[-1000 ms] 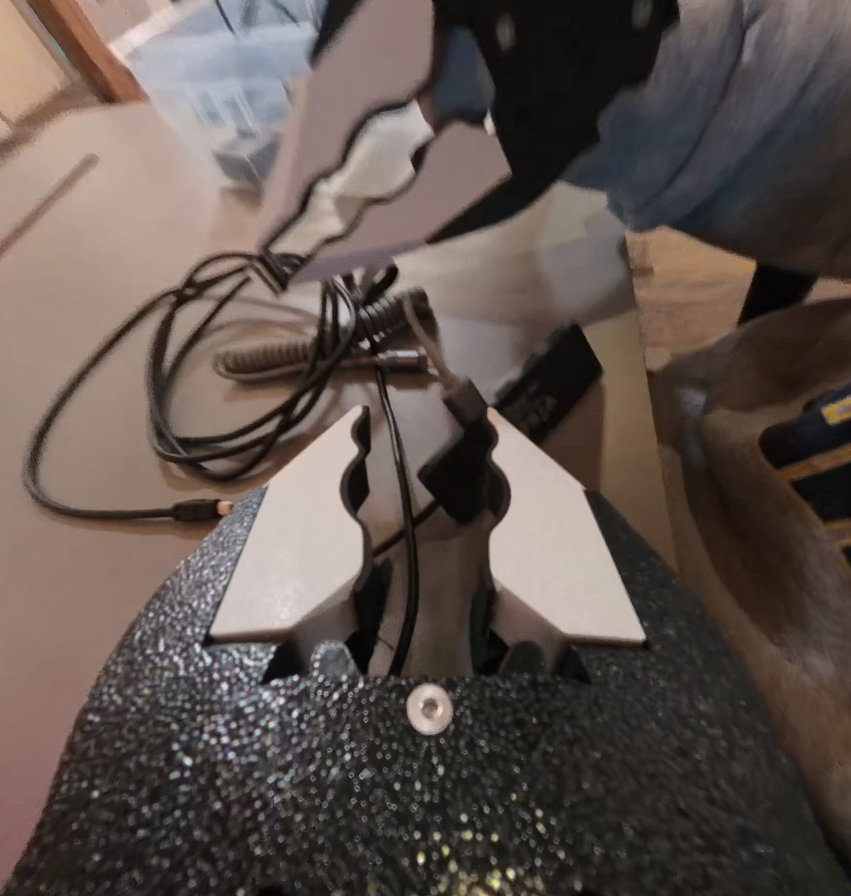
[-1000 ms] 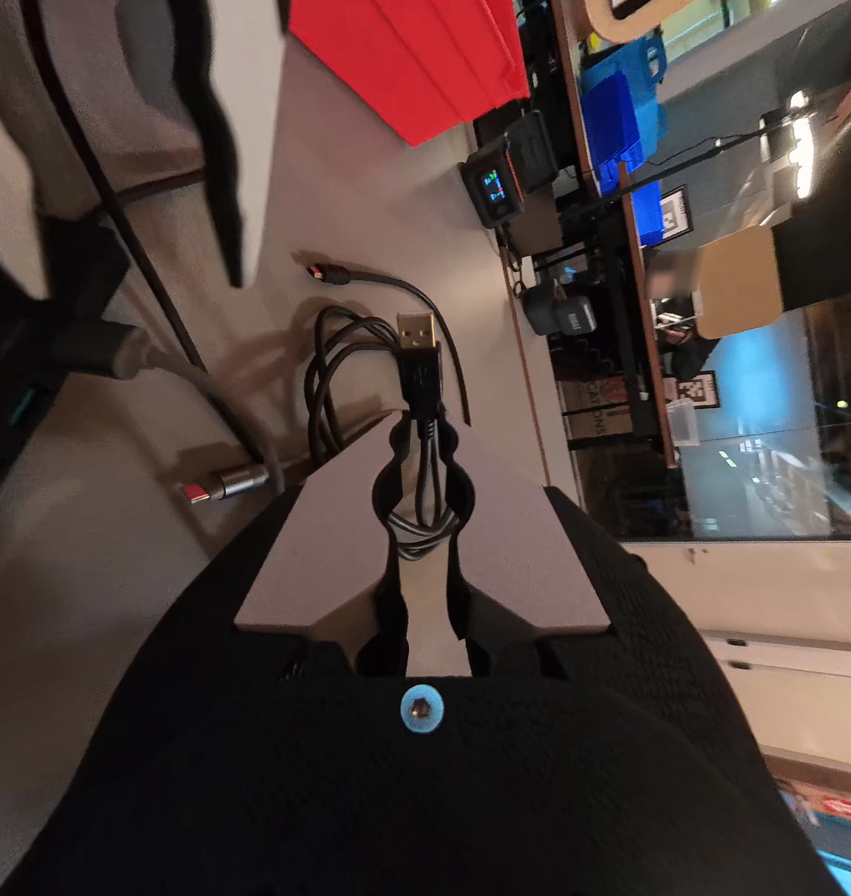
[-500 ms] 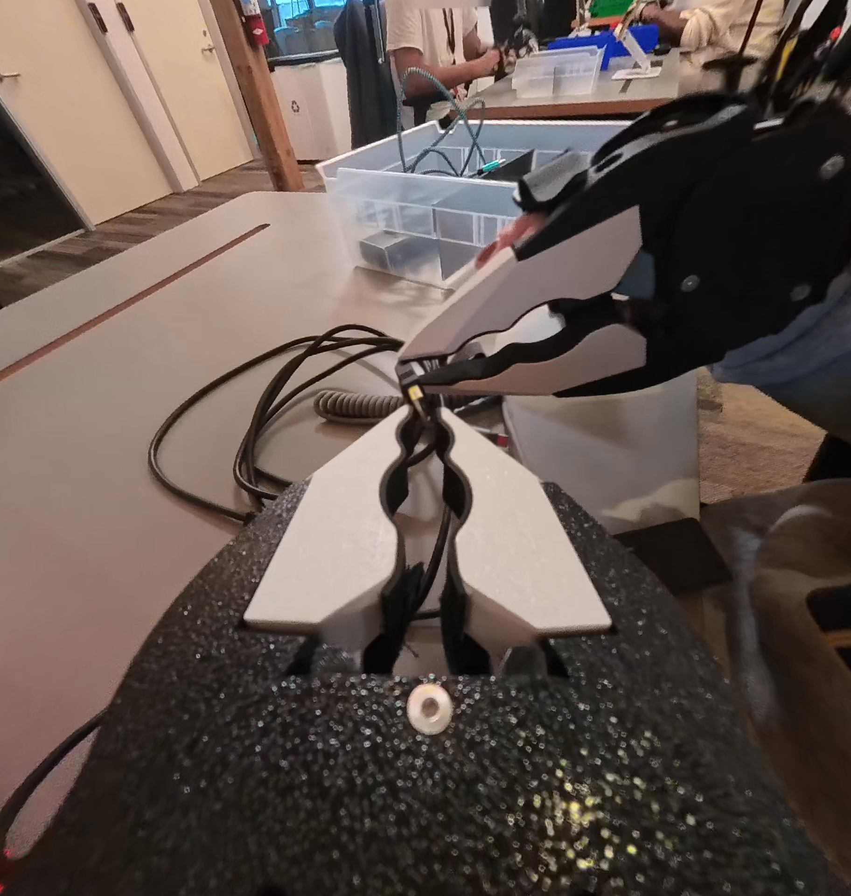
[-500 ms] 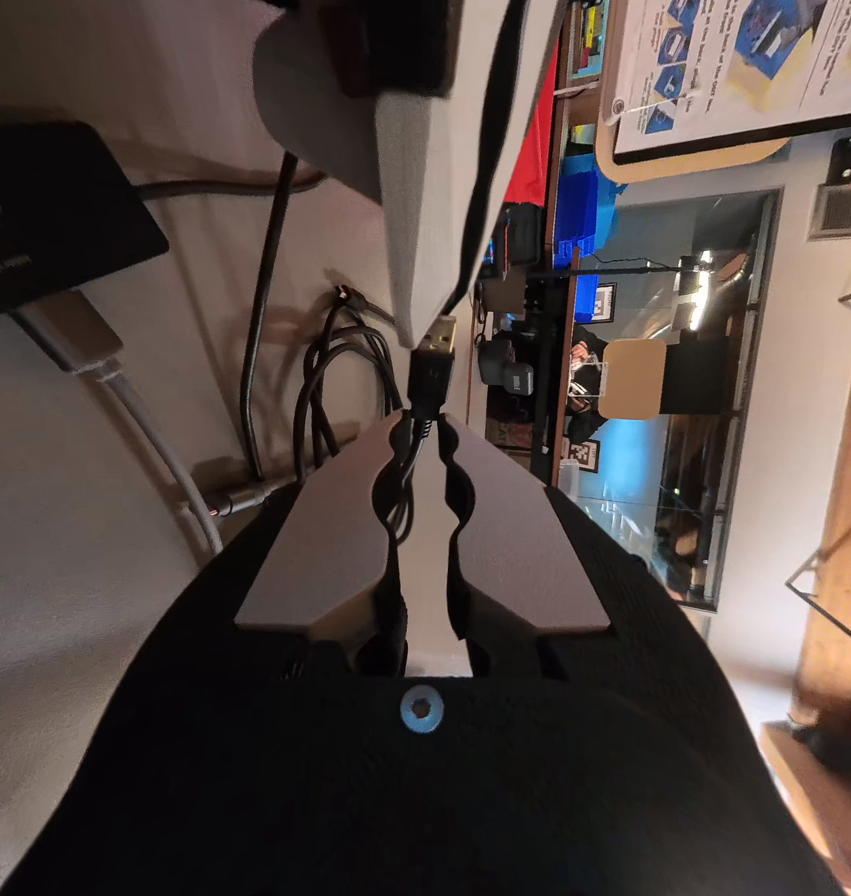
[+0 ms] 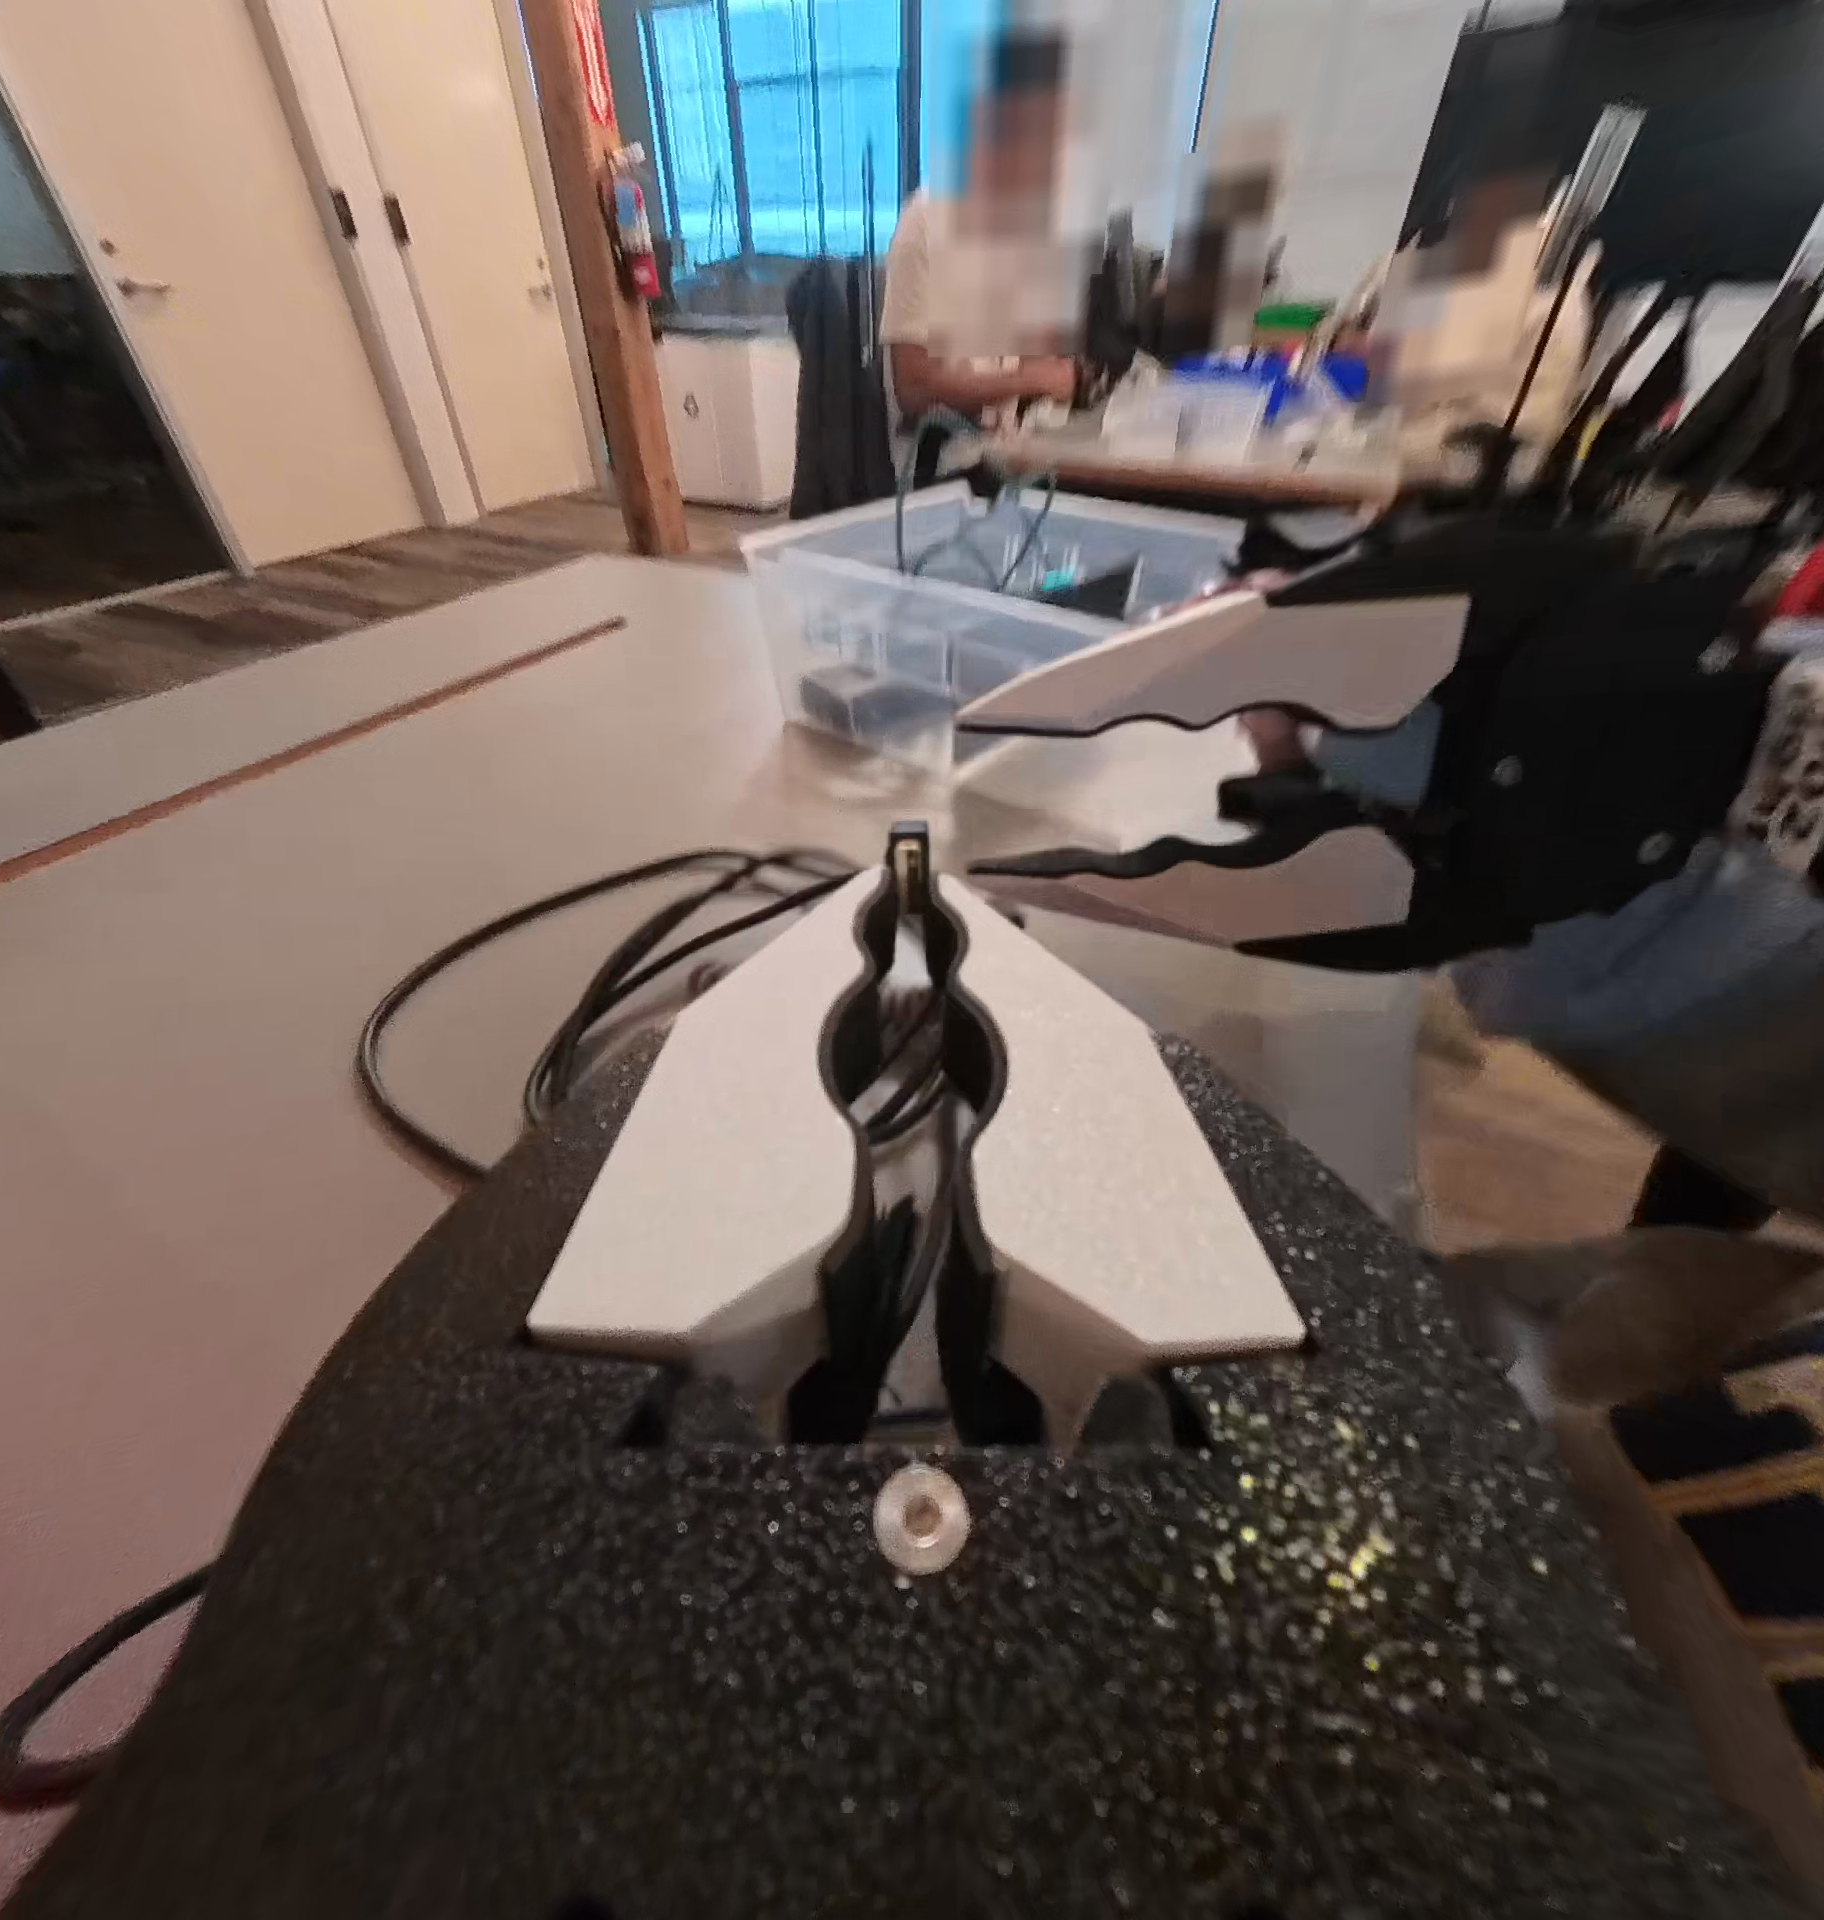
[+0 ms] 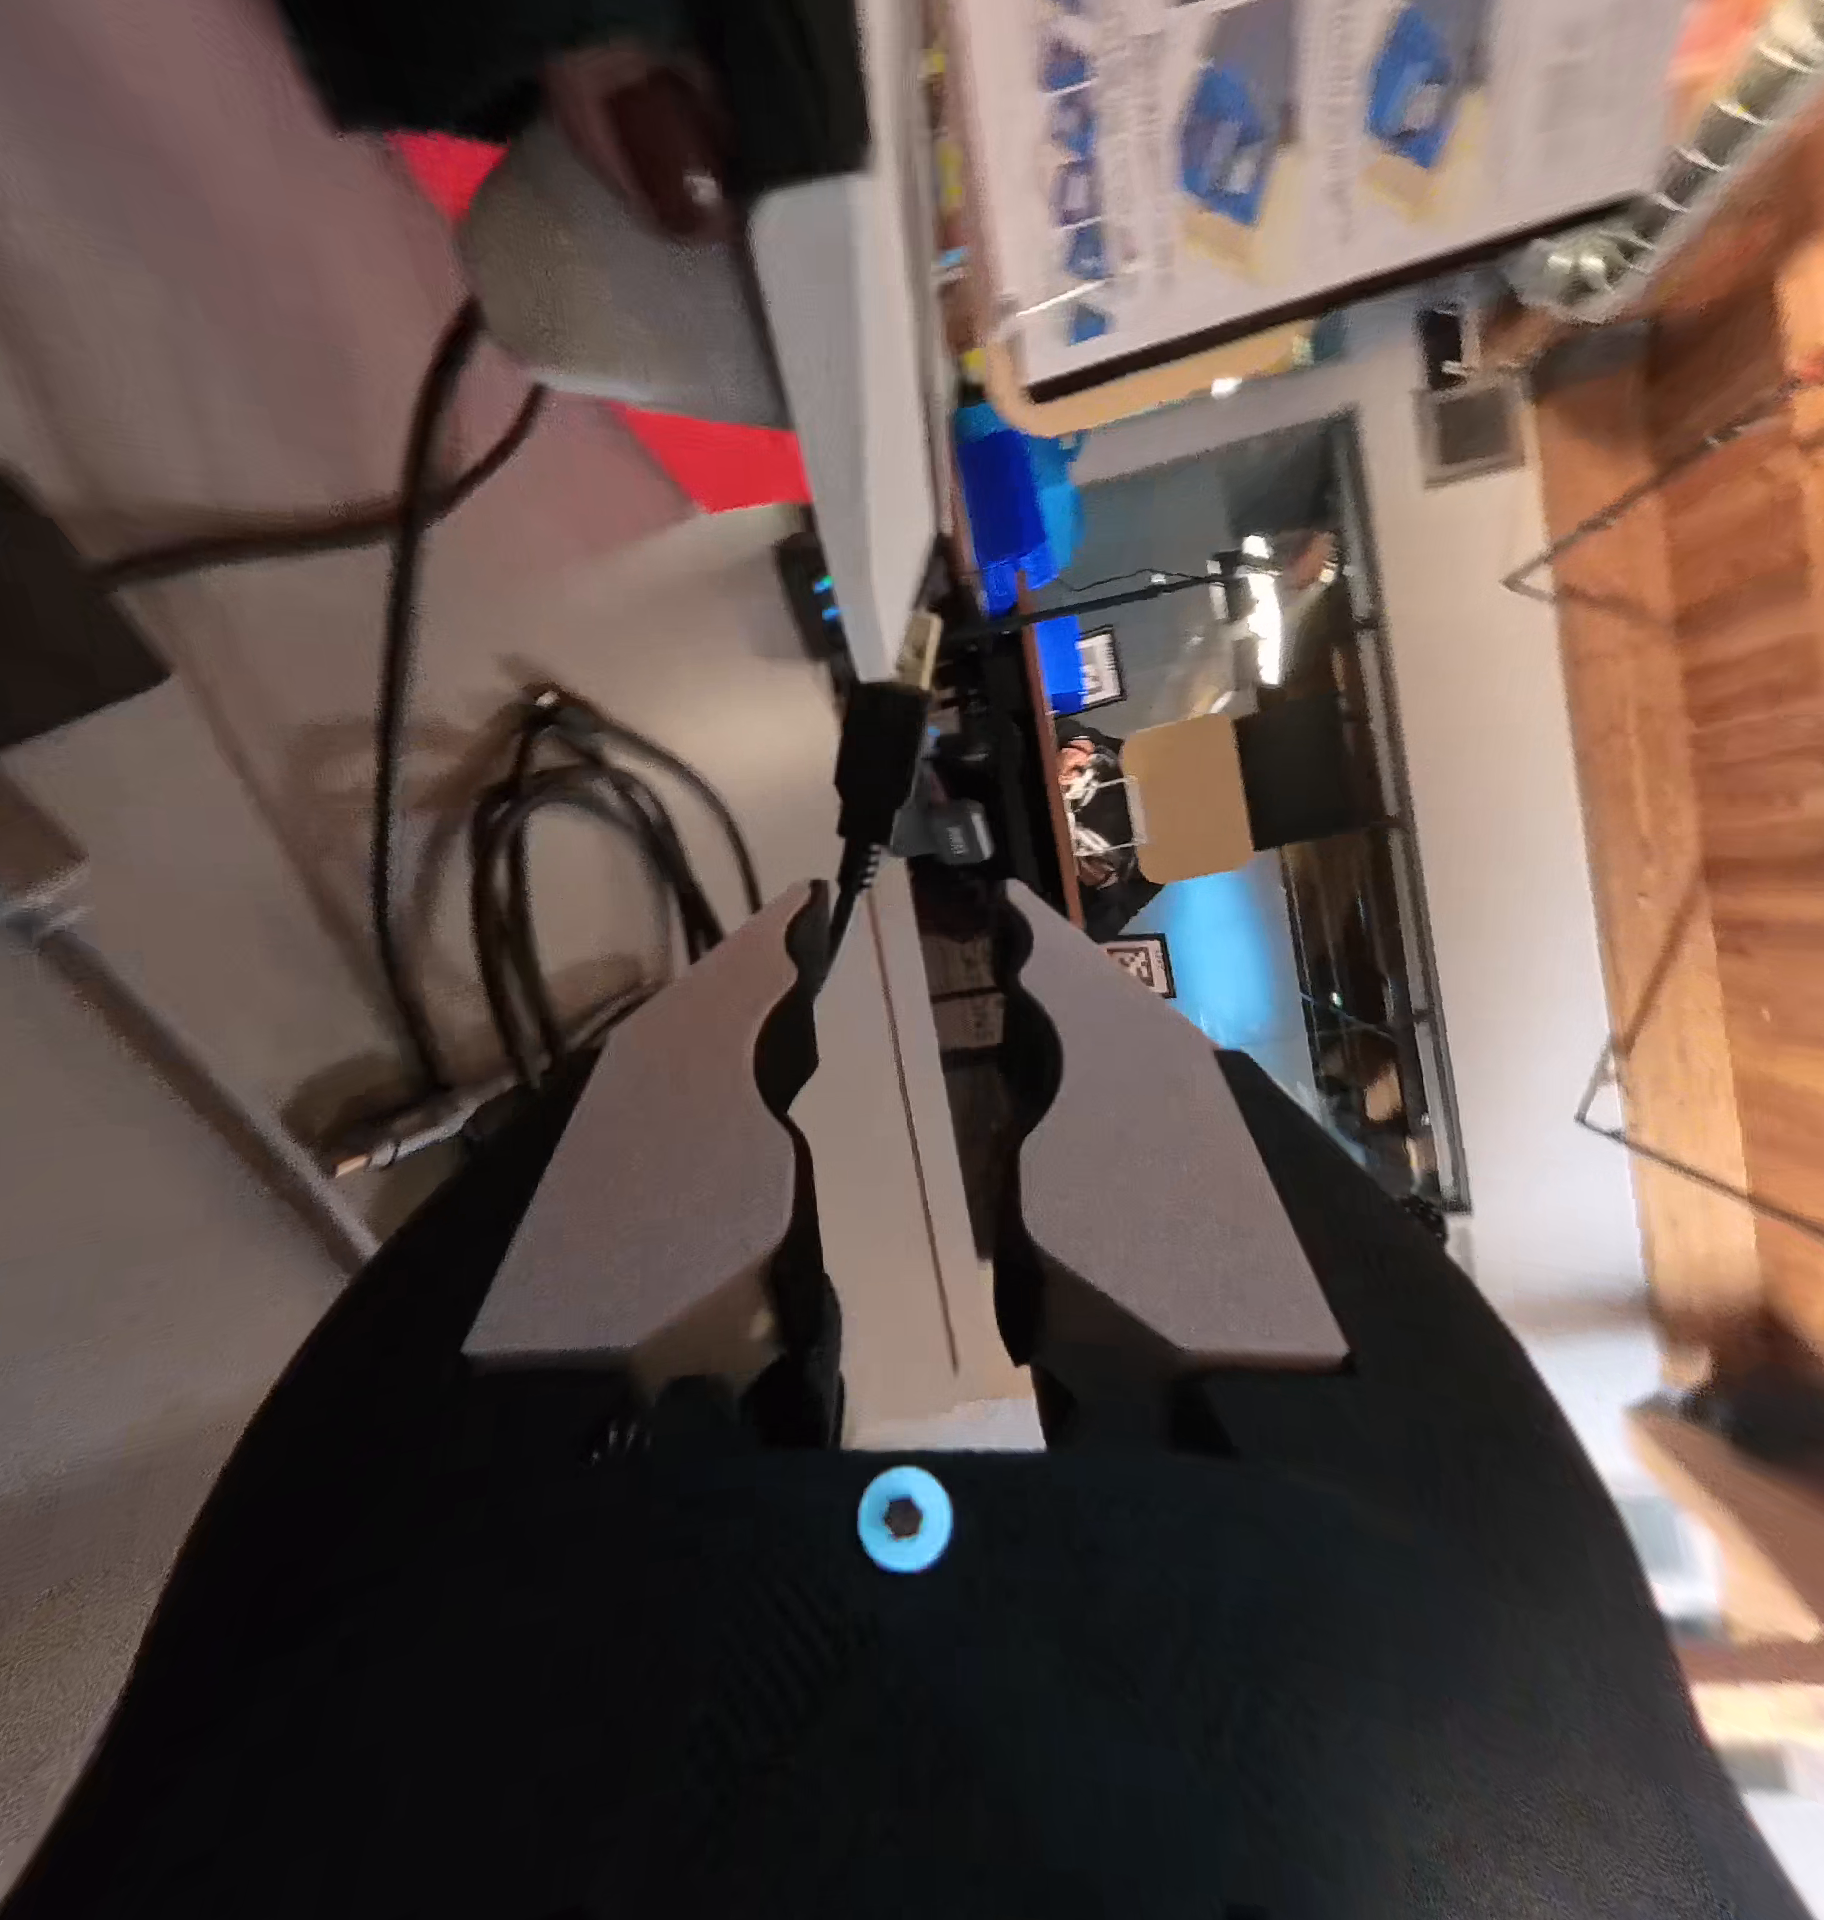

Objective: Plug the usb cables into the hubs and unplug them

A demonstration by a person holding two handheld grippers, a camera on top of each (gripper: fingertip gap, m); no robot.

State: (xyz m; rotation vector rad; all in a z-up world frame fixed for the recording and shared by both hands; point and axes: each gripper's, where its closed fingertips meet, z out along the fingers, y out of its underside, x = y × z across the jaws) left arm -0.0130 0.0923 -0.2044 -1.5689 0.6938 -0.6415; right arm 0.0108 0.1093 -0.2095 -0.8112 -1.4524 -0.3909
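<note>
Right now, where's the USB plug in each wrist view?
Left wrist view: USB plug sits at centre, pinched at the tips of the left hand-held gripper.
Right wrist view: the plug is upper centre, just beyond the open right hand-held gripper.
Shared landmark: the black cable coil on the table.

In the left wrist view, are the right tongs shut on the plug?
No, the right tongs stand open beside the plug, which the left tongs hold.
</note>
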